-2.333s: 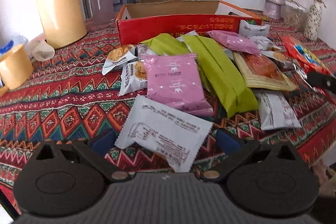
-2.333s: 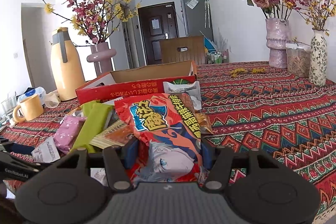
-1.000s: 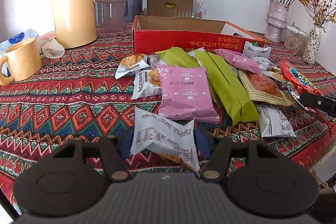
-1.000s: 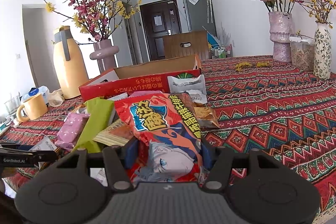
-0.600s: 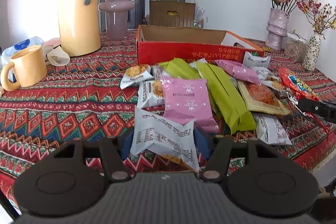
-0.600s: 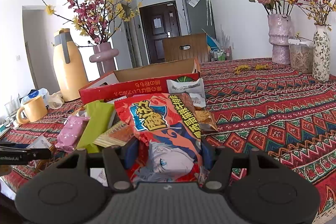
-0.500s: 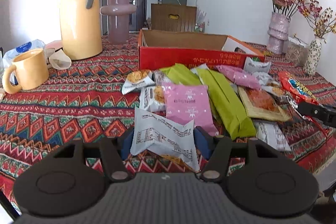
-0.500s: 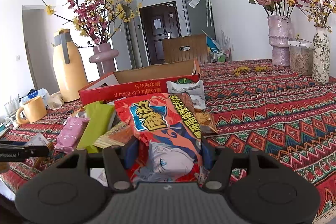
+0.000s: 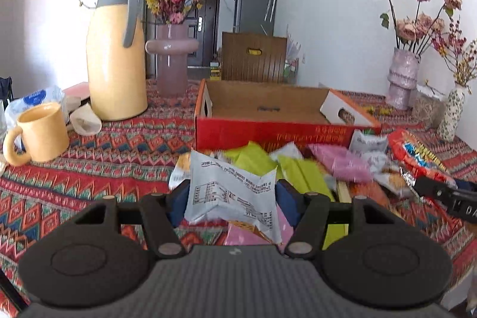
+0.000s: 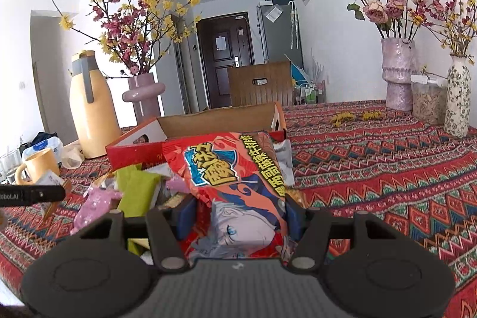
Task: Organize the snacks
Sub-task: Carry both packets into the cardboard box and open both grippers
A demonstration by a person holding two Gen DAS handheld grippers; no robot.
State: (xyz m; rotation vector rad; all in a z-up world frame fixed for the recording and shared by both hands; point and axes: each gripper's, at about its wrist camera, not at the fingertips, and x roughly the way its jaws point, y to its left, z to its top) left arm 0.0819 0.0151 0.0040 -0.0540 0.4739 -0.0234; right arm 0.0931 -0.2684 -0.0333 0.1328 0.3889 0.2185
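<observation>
Blue fingers of the left gripper clamp a white snack packet, tilted slightly downward above the tabletop; the right gripper grasps a red snack bag.

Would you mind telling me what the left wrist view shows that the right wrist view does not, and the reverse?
Only the left wrist view shows the left gripper clamping a white snack packet. Only the right wrist view shows the right gripper clamping a red snack bag, face up. Both show the red cardboard box, the yellow thermos, the yellow mug and the green packets.
</observation>
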